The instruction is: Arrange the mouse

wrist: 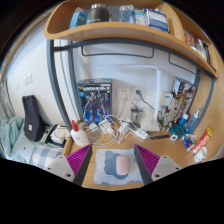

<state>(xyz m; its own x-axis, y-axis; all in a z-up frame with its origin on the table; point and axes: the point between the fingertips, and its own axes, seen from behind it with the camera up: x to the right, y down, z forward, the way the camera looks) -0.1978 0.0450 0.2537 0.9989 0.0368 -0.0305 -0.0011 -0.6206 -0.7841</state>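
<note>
A pale pink-white mouse (122, 166) lies on a light grey and blue mouse mat (113, 168) on the wooden desk (165, 148). My gripper (112, 162) is open. Its two fingers with magenta pads (80, 158) stand left and right of the mat. The mouse rests on the mat between them, nearer the right finger, with a gap at each side.
Beyond the fingers lie tangled white cables (118, 128), a white bottle with a red cap (74, 130) and a boxed robot figure (95, 100). A black device (35, 118) stands to the left. Bottles and small items (185, 125) crowd the right. A shelf (120, 30) runs overhead.
</note>
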